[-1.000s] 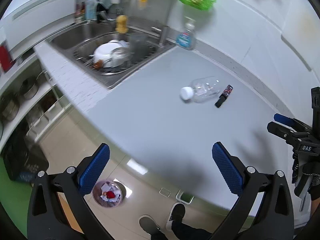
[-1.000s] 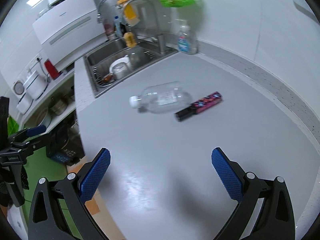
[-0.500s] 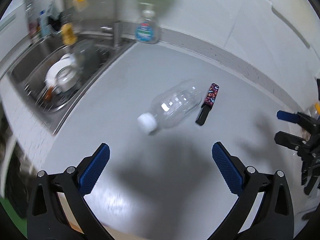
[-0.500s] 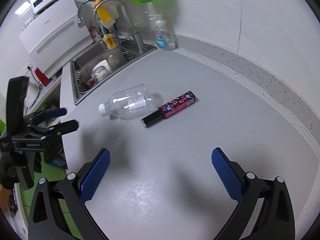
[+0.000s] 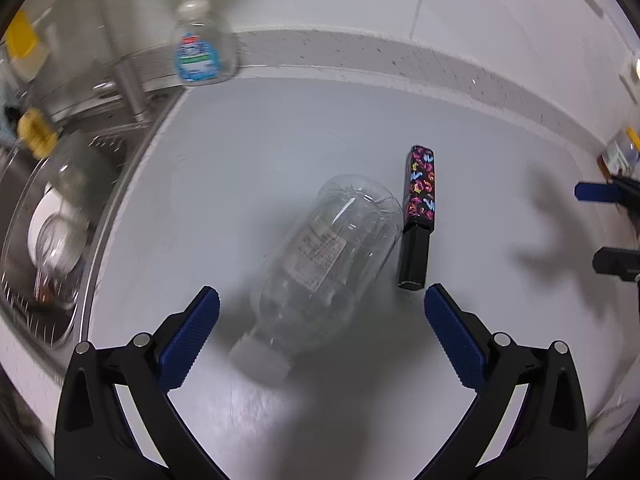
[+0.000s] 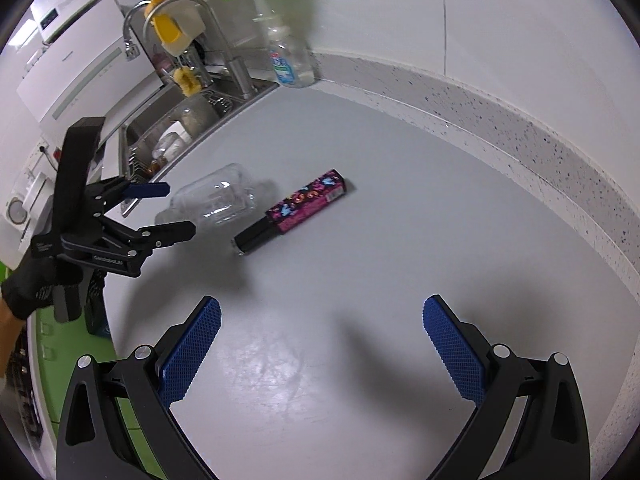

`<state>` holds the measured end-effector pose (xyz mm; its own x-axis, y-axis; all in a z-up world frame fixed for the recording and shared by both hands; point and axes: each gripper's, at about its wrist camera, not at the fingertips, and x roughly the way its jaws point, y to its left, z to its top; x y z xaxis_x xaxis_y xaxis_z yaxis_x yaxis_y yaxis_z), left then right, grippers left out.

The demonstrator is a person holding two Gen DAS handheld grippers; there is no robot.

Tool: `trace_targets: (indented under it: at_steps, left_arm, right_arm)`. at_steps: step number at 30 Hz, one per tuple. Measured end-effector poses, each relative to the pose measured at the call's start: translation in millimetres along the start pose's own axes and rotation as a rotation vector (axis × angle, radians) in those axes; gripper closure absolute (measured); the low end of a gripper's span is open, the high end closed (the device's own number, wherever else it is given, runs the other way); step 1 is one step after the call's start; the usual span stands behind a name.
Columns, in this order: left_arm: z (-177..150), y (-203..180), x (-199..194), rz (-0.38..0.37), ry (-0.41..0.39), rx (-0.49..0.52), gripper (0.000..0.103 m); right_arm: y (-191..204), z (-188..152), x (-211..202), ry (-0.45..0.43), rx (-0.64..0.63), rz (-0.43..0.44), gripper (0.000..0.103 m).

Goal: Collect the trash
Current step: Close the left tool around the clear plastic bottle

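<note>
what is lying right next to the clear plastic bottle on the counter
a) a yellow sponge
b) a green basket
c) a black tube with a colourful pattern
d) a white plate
c: the black tube with a colourful pattern lies on the counter alongside the clear plastic bottle, and no other thing lies close to the bottle in either wrist view.

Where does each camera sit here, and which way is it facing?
Left wrist: on the left gripper, looking down along its open blue fingers at the clear plastic bottle; the right gripper's tips show at right.
Right wrist: on the right gripper, facing across the counter toward the sink; the gloved left hand shows.
Shared: bottle, patterned tube, soap dispenser.
</note>
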<state>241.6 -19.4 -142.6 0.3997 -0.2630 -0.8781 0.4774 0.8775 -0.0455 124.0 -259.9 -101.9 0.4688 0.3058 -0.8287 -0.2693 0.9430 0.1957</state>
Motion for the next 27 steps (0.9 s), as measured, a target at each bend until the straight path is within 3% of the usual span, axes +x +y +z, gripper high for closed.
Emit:
trace_targets:
  at_steps: [8, 10, 11, 13, 15, 27]
  left_arm:
    - [6.7, -6.9, 25.3, -0.021, 0.028, 0.127, 0.003]
    - [7.9, -8.6, 29.9, -0.028, 0.039, 0.146, 0.008]
    - [10.3, -8.2, 33.9, -0.033, 0.048, 0.149, 0.018]
    - [11.7, -8.6, 38.8, -0.017, 0.061, 0.16, 0.023]
    - [13.3, -4.6, 38.9, -0.012, 0.062, 0.138, 0.031]
    - [12.0, -3.1, 31.3, 0.013, 0.047, 0.064, 0.038]
  right_arm:
    - [-18.6, -7.3, 8.3, 0.029, 0.035, -0.006, 0.006]
    - [-21.2, -8.9, 9.2, 0.035, 0.042, -0.006, 0.006]
    - [-22.6, -10.0, 9.5, 0.037, 0.045, -0.005, 0.006]
    - [-24.1, -10.8, 10.5, 0.041, 0.049, -0.004, 0.006]
    - [-25.1, -11.0, 11.0, 0.043, 0.052, -0.003, 0.006]
    - [-18.8, -5.8, 16.1, 0.047, 0.027, 0.01, 0.006]
